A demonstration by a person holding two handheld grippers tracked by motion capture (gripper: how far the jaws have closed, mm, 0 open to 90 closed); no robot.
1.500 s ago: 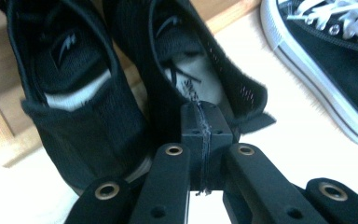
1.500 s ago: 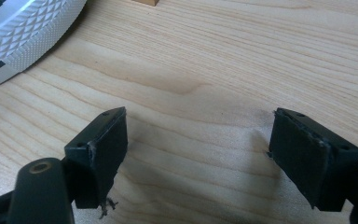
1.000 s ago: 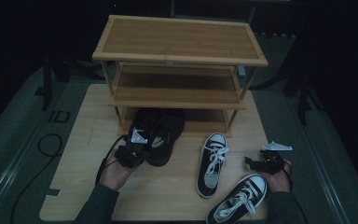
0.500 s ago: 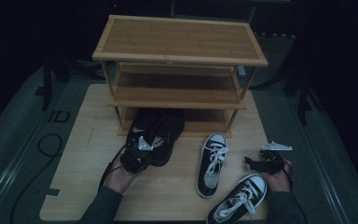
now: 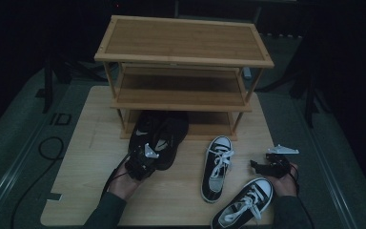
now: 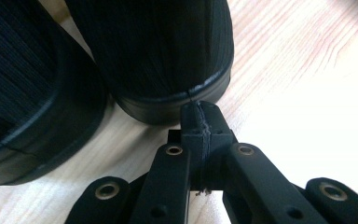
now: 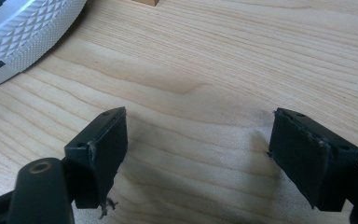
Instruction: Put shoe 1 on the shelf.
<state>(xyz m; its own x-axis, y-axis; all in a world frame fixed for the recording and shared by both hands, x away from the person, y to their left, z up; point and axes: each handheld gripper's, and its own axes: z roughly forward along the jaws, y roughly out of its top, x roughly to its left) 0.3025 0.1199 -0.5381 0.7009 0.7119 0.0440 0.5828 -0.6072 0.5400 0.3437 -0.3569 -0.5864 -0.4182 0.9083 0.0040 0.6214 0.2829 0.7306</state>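
closed left claw (image 6: pixel 200 122) at unbranded black shoe (image 6: pixel 168 56) heel

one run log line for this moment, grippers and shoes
left gripper: shut, at black shoe heel | right gripper: open, nothing between jaws | white-laced sneakers: on board

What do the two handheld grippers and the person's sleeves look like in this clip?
Both grippers are black with blocky two-jaw linkages and brass-coloured pivot rivets. The left gripper and the right gripper each carry a pale grey three-cornered plate on top. A black cable trails from the left one. The sleeves are dark grey-green.
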